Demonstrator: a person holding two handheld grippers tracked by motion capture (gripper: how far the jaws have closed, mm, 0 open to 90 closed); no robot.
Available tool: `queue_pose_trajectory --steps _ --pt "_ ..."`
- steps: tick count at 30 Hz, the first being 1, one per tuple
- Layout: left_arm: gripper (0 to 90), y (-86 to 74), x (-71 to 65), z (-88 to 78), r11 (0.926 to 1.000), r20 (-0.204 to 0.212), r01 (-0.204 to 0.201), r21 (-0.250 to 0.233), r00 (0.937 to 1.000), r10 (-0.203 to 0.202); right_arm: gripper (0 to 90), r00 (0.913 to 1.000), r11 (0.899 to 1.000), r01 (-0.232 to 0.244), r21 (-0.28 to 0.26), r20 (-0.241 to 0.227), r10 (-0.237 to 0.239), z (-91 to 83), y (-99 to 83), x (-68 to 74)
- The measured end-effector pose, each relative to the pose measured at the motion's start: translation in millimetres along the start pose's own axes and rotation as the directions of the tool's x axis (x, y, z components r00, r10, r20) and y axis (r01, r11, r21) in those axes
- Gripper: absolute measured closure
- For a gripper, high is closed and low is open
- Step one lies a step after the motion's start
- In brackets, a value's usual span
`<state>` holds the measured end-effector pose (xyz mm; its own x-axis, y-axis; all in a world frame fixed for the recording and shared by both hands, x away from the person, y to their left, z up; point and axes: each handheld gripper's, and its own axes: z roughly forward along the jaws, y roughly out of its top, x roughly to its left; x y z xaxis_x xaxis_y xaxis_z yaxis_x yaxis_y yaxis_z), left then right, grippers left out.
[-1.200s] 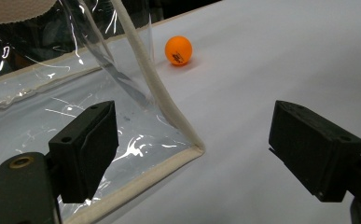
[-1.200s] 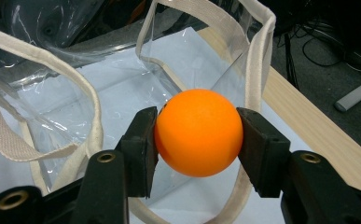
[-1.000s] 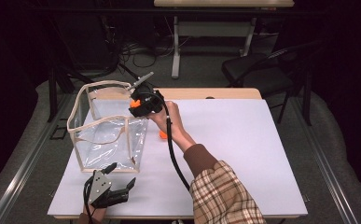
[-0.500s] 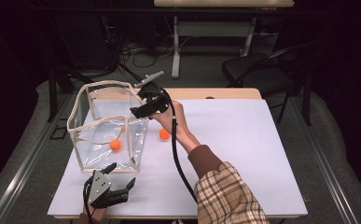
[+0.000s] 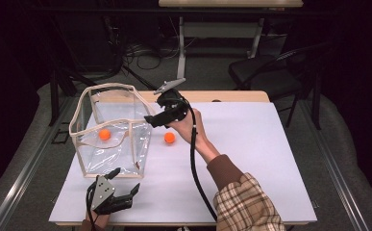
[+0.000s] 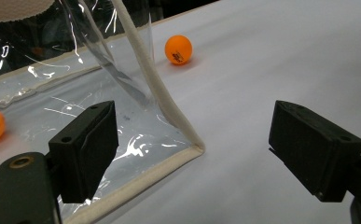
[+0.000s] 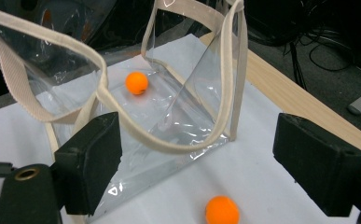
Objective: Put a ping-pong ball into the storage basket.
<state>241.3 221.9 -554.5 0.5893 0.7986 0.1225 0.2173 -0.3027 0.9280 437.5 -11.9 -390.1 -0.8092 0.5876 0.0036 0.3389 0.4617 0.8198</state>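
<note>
High view shows a clear plastic bag with cream cloth trim standing open on the white surface. One small orange ball now lies inside the bag, on its floor. A second ago that ball was up at the bag's mouth in the right gripper. Half a second ago it was already down in the bag. The right gripper's jaws have just been opening. They are apart now, and nothing is between them. So I think one ball is put away and this drop is done.

A second orange ball sits on the surface just beside the bag's right wall, under the right gripper. In the right gripper view it lies low between the jaws, near the bag's bottom corner. I think this ball is the next one to pick up.

The left gripper rests near the bag's front corner, with its jaws apart and nothing between them. It has not moved.

The cream rim of the bag is floppy and leans in, so the mouth is a bit narrow. The bag's wall stands close to the loose ball. Jaws coming down there could bump the wall. Away from the bag, the surface has lots of open room.
</note>
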Motion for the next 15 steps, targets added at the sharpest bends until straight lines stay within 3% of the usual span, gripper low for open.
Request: queue_pose_trajectory --steps 7,15 --pt "15.9 -0.1 0.3 -0.6 1.0 -0.001 0.001 -0.001 1.0 -0.001 13.5 0.9997 1.0 0.022 -0.002 0.007 -0.022 -9.9 -19.5 0.9" --pt "15.9 0.0 0.0 -0.5 1.0 -0.002 0.003 -0.003 1.0 -0.003 12.0 1.0 1.0 0.004 -0.005 0.004 -0.003 -16.9 -39.7 1.5"
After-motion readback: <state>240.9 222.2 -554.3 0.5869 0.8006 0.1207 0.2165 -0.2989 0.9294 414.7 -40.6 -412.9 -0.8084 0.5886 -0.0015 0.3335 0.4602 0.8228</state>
